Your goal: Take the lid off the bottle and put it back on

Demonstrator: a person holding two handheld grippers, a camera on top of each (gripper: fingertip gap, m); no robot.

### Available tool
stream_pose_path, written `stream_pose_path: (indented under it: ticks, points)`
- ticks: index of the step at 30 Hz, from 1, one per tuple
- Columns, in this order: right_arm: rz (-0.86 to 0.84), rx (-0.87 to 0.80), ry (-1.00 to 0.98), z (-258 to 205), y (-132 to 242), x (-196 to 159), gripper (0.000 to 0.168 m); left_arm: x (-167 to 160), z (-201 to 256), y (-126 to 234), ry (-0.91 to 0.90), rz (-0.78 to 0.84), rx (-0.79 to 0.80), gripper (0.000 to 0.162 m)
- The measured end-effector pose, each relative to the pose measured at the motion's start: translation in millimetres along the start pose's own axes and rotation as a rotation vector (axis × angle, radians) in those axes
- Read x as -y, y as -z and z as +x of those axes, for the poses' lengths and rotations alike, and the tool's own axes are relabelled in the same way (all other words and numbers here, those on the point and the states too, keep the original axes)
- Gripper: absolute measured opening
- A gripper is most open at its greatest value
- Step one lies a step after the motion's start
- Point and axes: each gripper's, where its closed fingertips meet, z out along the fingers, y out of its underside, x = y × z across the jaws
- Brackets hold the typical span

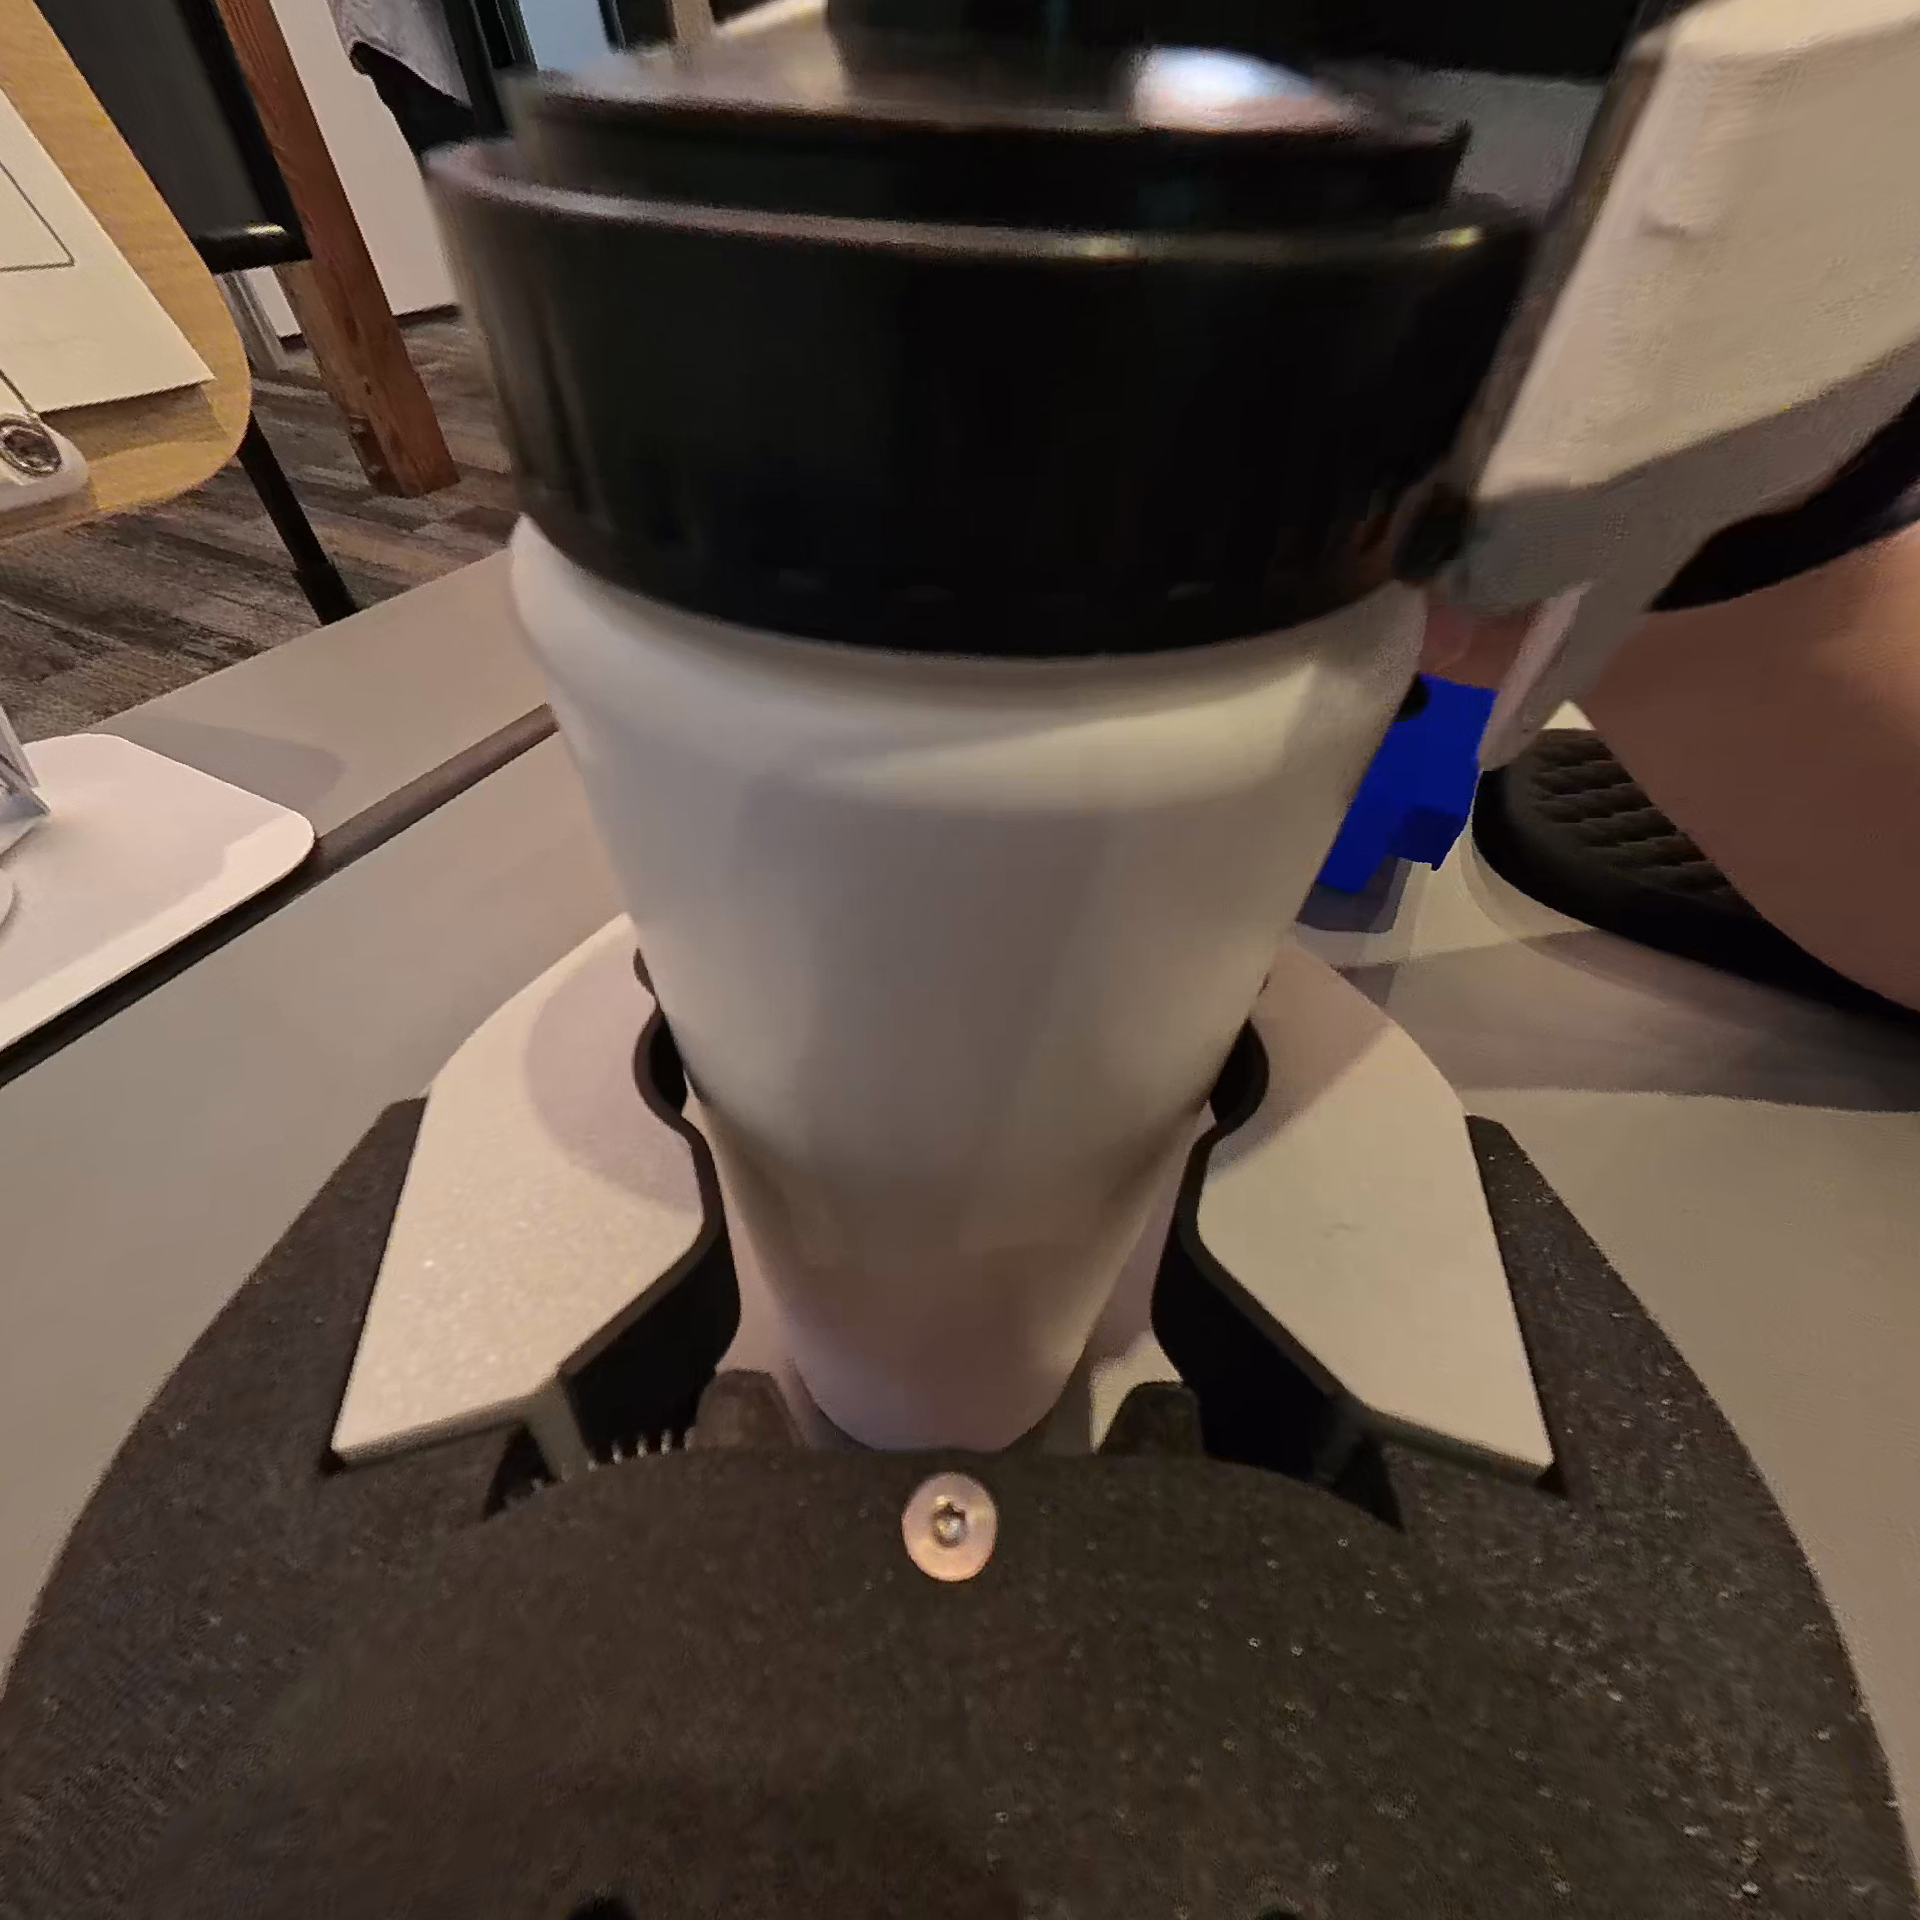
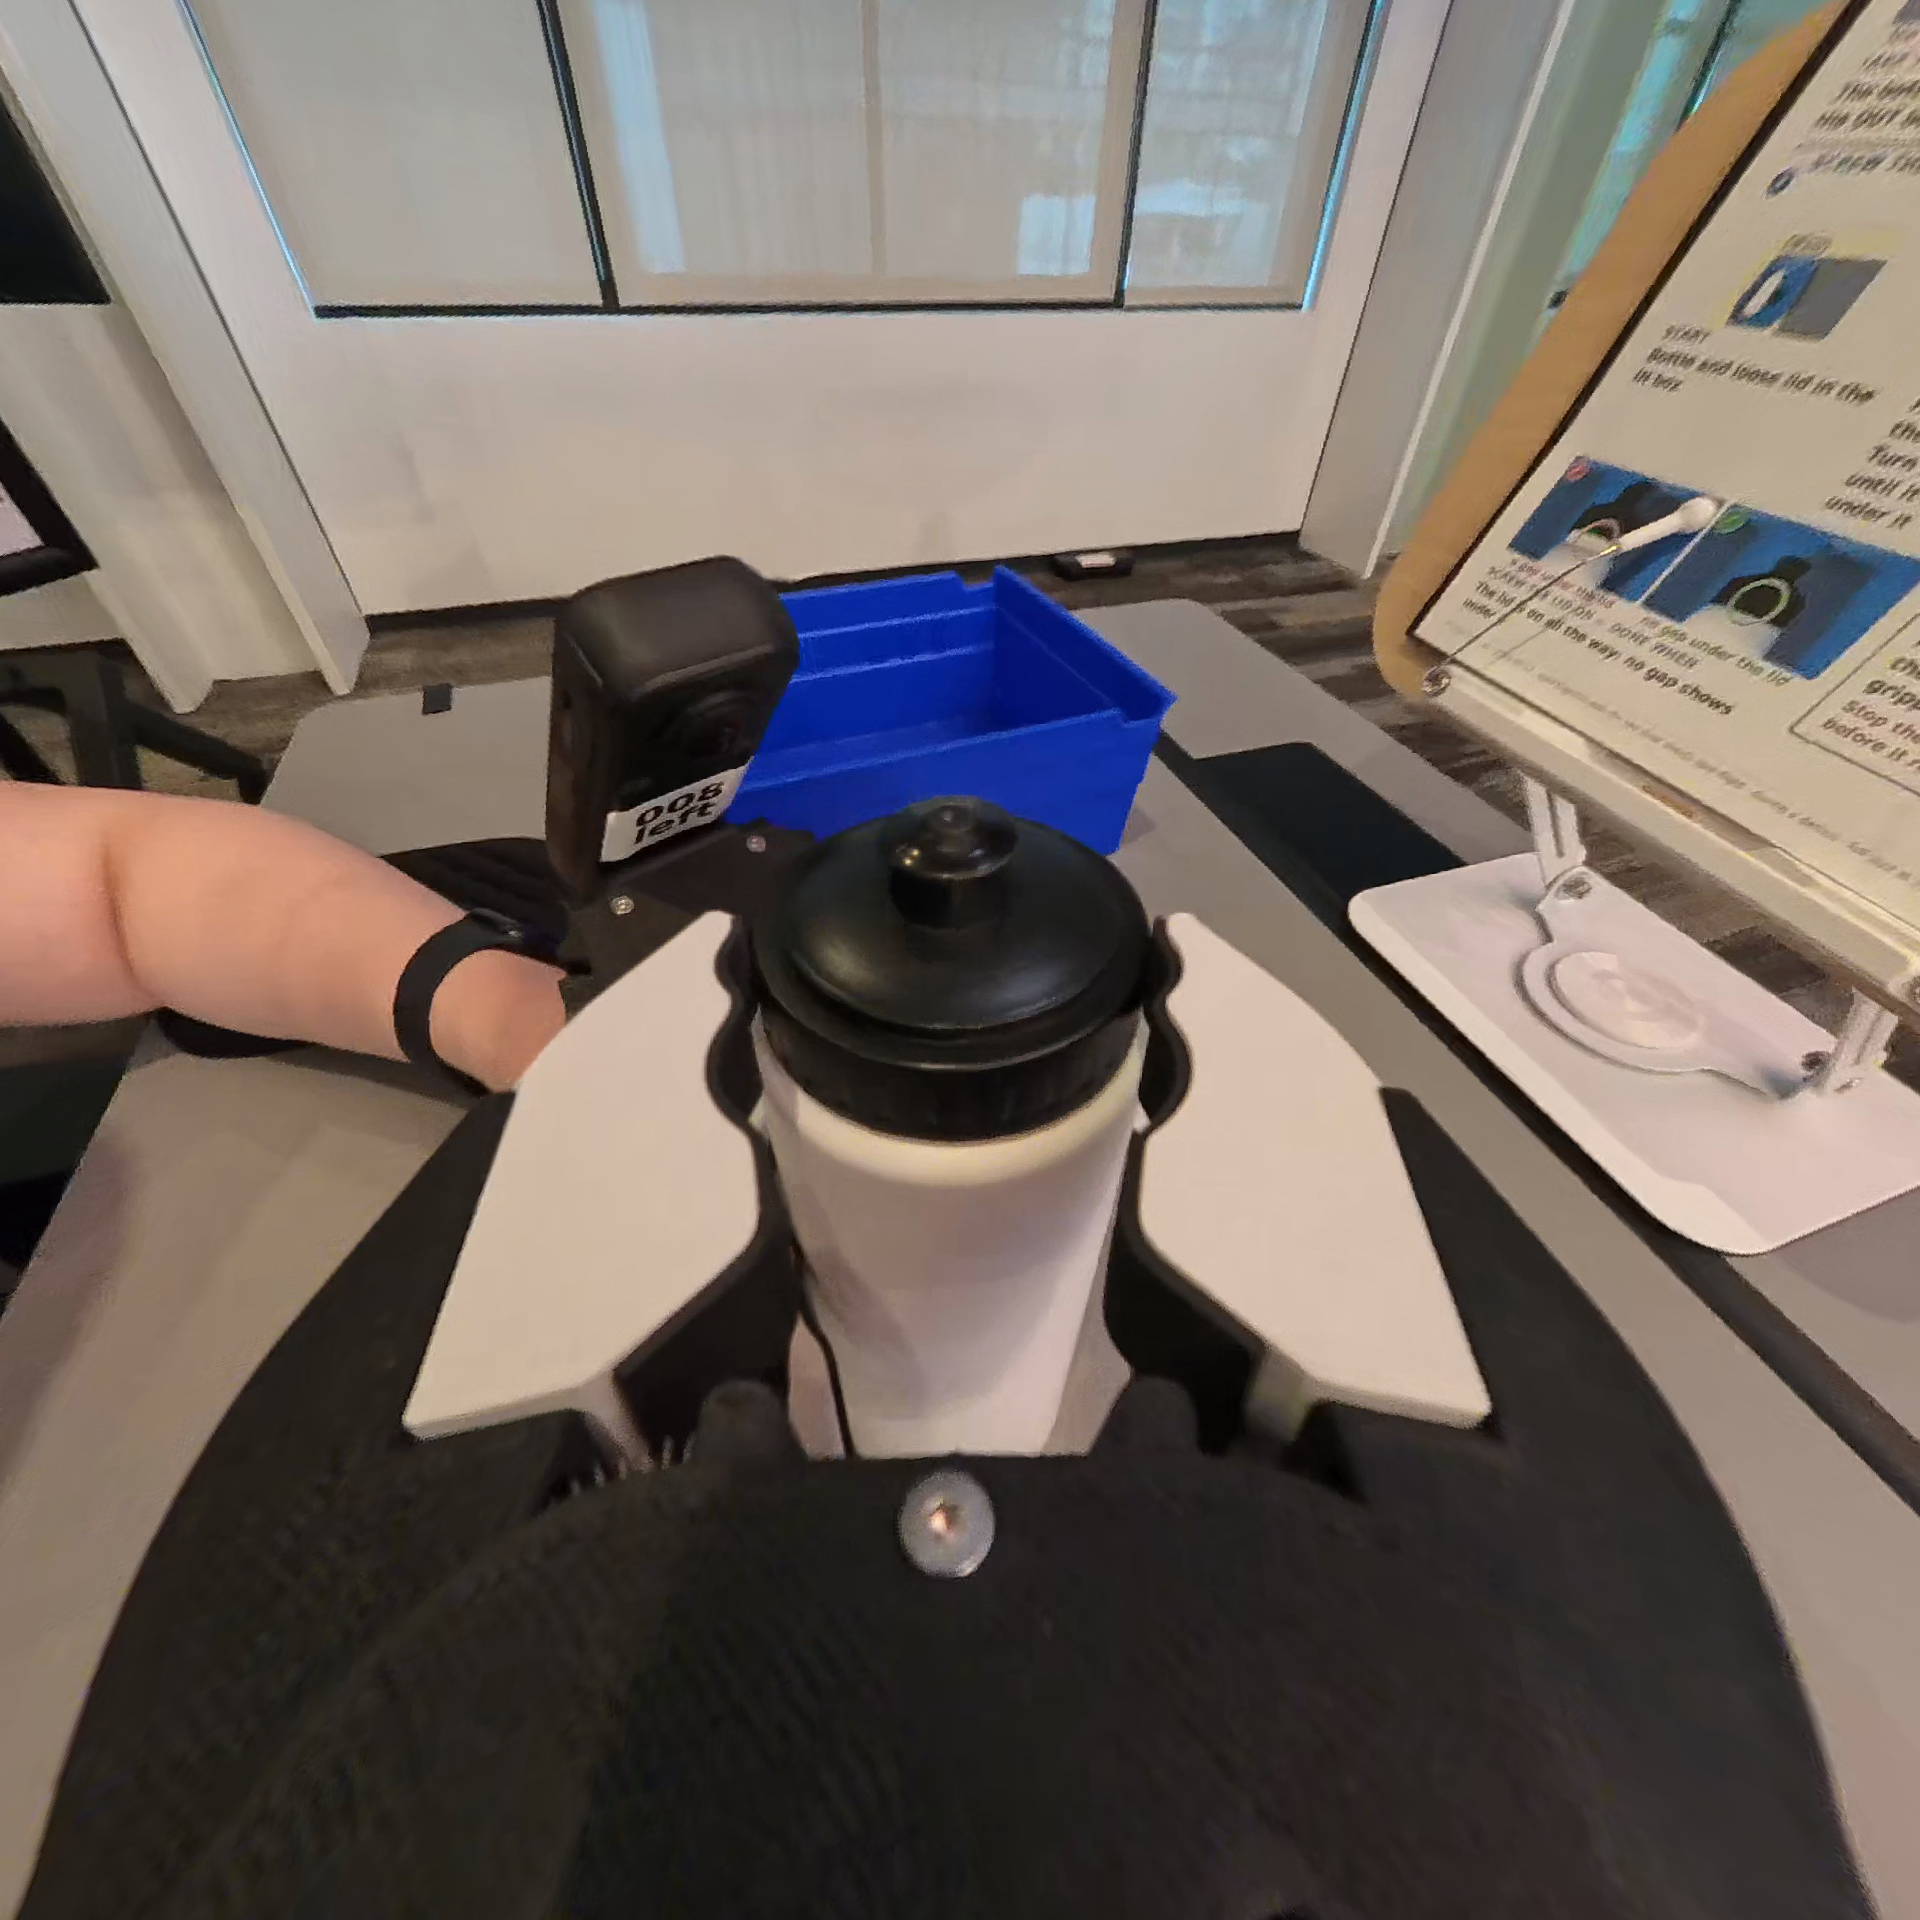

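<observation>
While the left claw (image 1: 961, 1195) pinches the bottle (image 1: 935, 987) low between its fingers, the right claw (image 2: 951, 1023) clamps the lid (image 2: 951, 966) at its tips; I'd twist squarely, keeping the bottle upright, not squeezing harder.

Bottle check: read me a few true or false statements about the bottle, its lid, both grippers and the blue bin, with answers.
1. The black lid sits on the white bottle. True.
2. The left gripper grips the bottle's white body. True.
3. The lid lies in the blue bin. False: it is on the bottle, in front of the bin.
4. The right gripper hangs clear of the bottle. False: its fingers flank the lid.
</observation>
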Motion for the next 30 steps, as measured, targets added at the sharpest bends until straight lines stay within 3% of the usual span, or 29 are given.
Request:
stream_pose_path:
  ticks: [7,12,18,24,28,30]
  points:
    - [0.011,-0.024,-0.117,17,12,2,0.073,18,8,13,0.001,0.066,0.005,0.106]
    - [0.127,0.028,-0.275,36,51,31,0.073,40,23,28,-0.048,0.134,-0.013,0.104]
    - [0.157,0.041,-0.354,45,92,54,0.073,41,33,24,-0.031,0.125,-0.058,0.104]
    - [0.056,0.029,-0.288,25,71,50,0.073,36,57,14,0.112,0.113,-0.225,0.108]
    - [0.048,0.1,-0.263,5,51,61,0.073,31,54,11,0.106,0.099,-0.213,0.114]
    - [0.074,0.13,-0.251,-3,44,70,0.073,33,55,14,0.114,0.112,-0.246,0.103]
